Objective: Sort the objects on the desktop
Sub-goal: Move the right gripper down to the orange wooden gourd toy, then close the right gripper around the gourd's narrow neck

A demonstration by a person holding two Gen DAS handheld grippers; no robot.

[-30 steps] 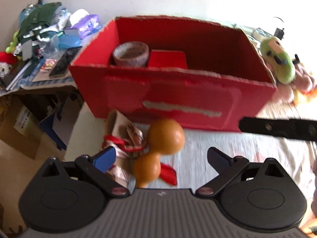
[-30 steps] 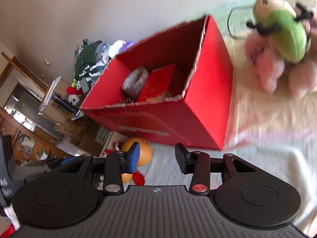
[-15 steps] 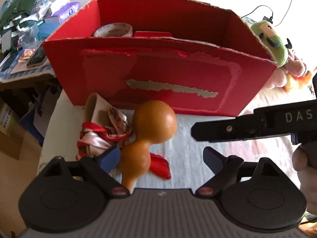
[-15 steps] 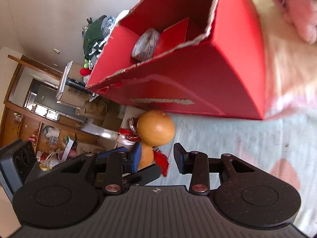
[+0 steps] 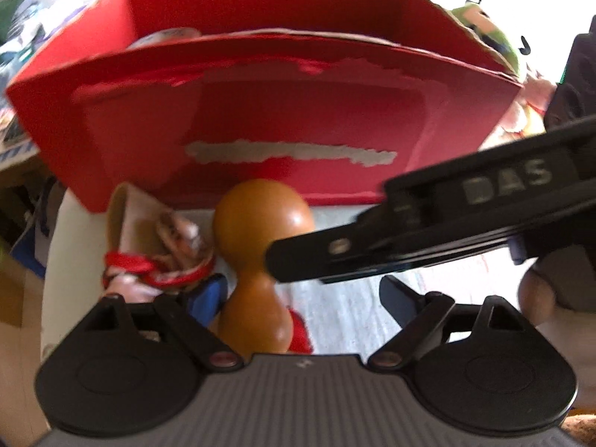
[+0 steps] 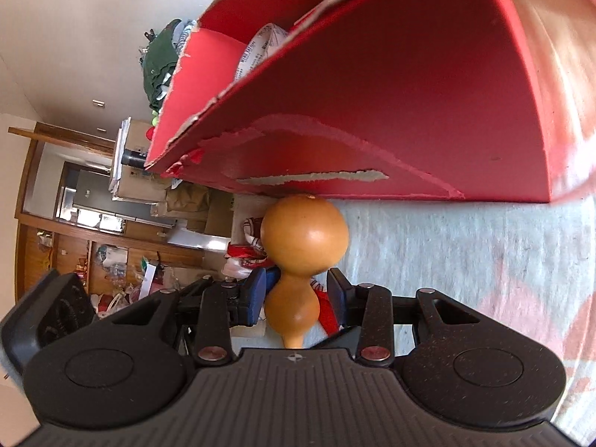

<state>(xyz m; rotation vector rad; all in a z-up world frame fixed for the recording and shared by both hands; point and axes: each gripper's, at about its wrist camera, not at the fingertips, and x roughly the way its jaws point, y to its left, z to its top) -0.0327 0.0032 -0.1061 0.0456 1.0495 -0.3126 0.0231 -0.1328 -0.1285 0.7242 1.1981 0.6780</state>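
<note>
- Two tongs in play. Right gripper point(image 6: 296, 297) has come down and in over the last second: a second ago it looked at the red box point(image 6: 409, 111) from above, now its jaws straddle the small lobe of the orange gourd point(image 6: 303, 238), one pad on each side, gap narrow but not seated.
- Right jaws parted, nothing gripped yet; contact with the gourd's waist cannot be told.
- Left gripper point(image 5: 301, 294) has sunk lower and nearer too; jaws spread wide, holding nothing. The gourd's small lobe point(image 5: 257, 320) sits just inside its left pad, off centre.
- Right gripper's arm crosses the left view from the right, over the gourd's neck.
- Meaning, as judged: the pick falls to the right tongs; next is closing on the narrow lobe, then a lift over the box wall.
- Beyond the tongs: gourd lies on pale cloth, big lobe pointing away, close against the box front wall.
- Left of the gourd, touching or nearly so: ribboned bundle point(image 5: 156, 257).
- Inside the box: tape roll point(image 6: 257, 52) visible past the torn rim.
</note>
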